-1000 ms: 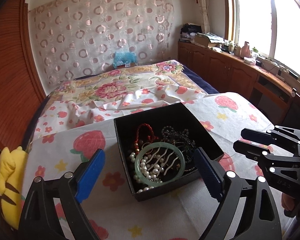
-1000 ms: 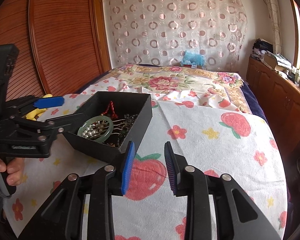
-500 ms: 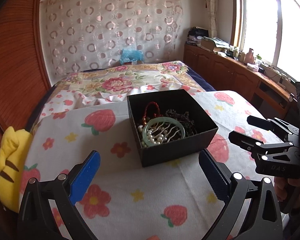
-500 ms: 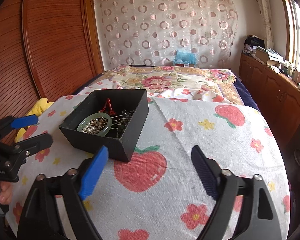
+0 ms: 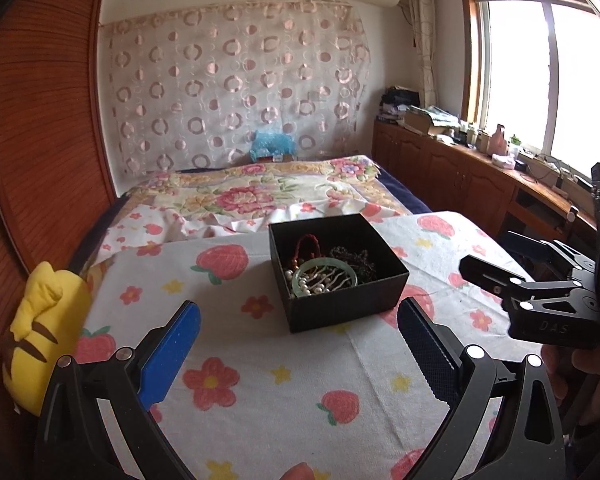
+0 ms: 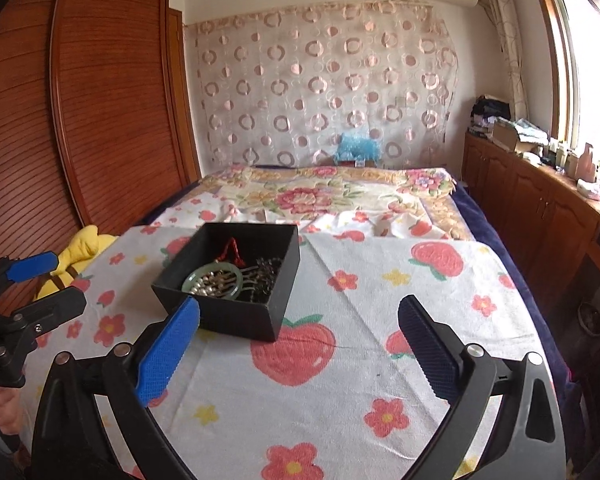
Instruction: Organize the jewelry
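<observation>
A black open box (image 5: 342,304) stands on the strawberry-print cloth (image 5: 228,364). It holds a green bangle (image 5: 326,276), white pearls, a red cord bracelet (image 5: 306,245) and dark beads (image 5: 352,258). My left gripper (image 5: 298,324) is open and empty, well back from the box's near side. My right gripper (image 6: 298,326) is open and empty, near the box (image 6: 236,312), which lies ahead to its left. The bangle also shows in the right wrist view (image 6: 213,280). Each gripper shows at the edge of the other's view.
A yellow plush toy (image 5: 44,332) lies at the cloth's left edge beside the wooden wardrobe (image 5: 28,140). A floral quilt (image 5: 252,196) covers the bed behind. Wooden cabinets (image 5: 460,176) with clutter run along the right under the window.
Both grippers have pulled back and up from the box. The right gripper opened from nearly shut to wide. The box now sits farther ahead in both views.
</observation>
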`<state>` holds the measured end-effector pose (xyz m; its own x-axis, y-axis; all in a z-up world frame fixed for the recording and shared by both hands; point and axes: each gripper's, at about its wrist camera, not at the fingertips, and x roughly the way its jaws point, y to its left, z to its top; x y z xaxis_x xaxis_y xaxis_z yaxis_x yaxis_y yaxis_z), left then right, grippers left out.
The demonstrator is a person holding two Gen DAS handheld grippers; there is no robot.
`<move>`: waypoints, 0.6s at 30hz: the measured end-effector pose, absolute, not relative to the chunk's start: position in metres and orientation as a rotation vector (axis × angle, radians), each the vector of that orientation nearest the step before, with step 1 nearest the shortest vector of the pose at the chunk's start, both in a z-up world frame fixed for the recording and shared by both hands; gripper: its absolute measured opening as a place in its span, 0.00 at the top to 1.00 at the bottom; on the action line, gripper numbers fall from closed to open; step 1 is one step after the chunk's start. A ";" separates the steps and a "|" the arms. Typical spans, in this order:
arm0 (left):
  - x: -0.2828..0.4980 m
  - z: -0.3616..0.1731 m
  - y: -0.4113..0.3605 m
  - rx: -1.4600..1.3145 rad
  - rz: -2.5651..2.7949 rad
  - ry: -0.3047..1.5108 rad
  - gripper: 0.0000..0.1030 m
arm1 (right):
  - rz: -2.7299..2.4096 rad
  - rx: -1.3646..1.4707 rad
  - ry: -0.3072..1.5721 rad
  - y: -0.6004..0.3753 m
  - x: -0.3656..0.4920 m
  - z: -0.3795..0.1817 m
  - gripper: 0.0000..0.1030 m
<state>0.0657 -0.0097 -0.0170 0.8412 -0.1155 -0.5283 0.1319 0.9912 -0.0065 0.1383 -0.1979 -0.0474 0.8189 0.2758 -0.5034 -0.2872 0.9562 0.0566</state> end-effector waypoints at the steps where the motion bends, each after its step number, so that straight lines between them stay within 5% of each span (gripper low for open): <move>1: 0.064 -0.015 -0.009 0.030 -0.122 0.550 0.08 | 0.300 -0.020 0.523 -0.198 0.135 -0.044 0.03; 18: 0.044 -0.002 0.012 -0.011 -0.035 0.513 0.08 | 0.276 -0.002 0.465 -0.213 0.107 -0.027 0.03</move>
